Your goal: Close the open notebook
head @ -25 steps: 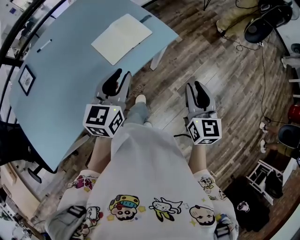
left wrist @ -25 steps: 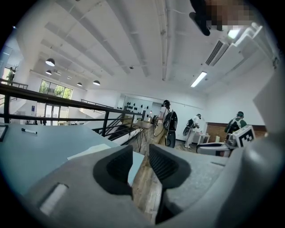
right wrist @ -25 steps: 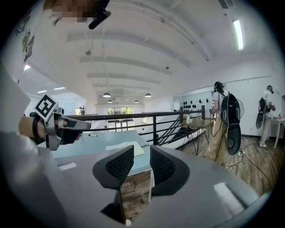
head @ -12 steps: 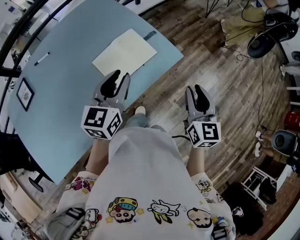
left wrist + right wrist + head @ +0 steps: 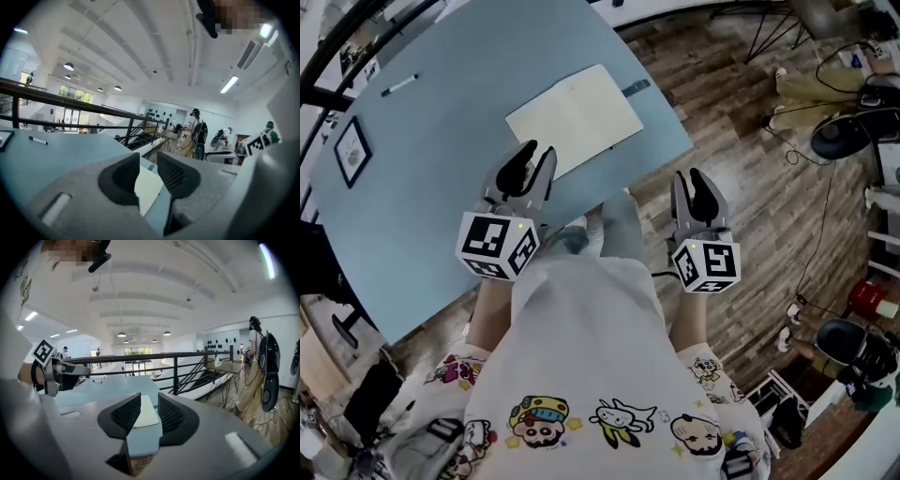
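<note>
Once we had stepped closer, our left tool [image 5: 537,153] hung near the open notebook [image 5: 575,119], the right tool [image 5: 690,178] farther from it. Both were spread, empty; closing remained undone.

notebook [image 5: 146,187]: hiding mostly behind pads of left gripper [image 5: 148,165] | framed picture [image 5: 352,150]: showing too small to read | table [image 5: 422,234]: lying partly under that gripper

At the frame's lower centre the grey left gripper [image 5: 148,161] has its black-padded jaws apart on nothing, with the cream open paper notebook [image 5: 149,190] showing through the gap on the pale blue table [image 5: 56,152] and a black marker pen [image 5: 37,140] at far left.
</note>
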A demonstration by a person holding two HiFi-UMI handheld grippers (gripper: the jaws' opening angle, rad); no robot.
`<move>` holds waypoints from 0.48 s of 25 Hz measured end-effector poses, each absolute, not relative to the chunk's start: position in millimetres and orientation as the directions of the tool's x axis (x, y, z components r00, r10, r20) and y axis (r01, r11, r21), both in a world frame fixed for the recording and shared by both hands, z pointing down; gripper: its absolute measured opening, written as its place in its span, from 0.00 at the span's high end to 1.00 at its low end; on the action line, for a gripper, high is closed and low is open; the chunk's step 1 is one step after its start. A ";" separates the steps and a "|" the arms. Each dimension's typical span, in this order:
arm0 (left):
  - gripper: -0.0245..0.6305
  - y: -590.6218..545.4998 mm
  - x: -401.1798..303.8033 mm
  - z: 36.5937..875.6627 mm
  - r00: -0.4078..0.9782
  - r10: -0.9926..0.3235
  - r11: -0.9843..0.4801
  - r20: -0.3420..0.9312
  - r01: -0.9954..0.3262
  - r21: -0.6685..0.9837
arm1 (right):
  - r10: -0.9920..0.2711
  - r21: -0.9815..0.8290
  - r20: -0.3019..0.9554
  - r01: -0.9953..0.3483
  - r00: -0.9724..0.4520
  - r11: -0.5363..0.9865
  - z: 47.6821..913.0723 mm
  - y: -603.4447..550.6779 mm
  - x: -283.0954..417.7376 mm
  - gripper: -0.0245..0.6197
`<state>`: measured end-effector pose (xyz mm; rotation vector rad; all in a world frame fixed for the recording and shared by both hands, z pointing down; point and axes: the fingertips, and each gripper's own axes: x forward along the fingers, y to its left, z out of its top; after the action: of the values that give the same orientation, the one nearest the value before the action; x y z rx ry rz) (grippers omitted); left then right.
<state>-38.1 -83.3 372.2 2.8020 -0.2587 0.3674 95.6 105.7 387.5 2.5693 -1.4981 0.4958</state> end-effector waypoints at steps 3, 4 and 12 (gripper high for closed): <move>0.80 -107.1 -41.6 372.1 0.930 -0.247 -0.905 0.273 -0.322 0.277 | -0.867 -0.060 0.344 -0.913 0.360 -0.403 390.9 67.4 115.2 0.79; 0.80 -113.5 -42.2 370.4 0.920 -0.284 -0.893 0.270 -0.356 0.275 | -0.881 -0.061 0.344 -0.928 0.326 -0.367 390.7 55.1 121.0 0.79; 0.80 -145.8 -30.6 355.4 0.807 -0.541 -0.765 0.237 -0.589 0.261 | -0.944 -0.064 0.330 -0.997 0.027 -0.051 382.9 -32.8 160.3 0.79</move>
<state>-30.6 -145.8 355.4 2.6706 -0.8600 0.2115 160.3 -32.8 382.9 2.1097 -2.0269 0.4256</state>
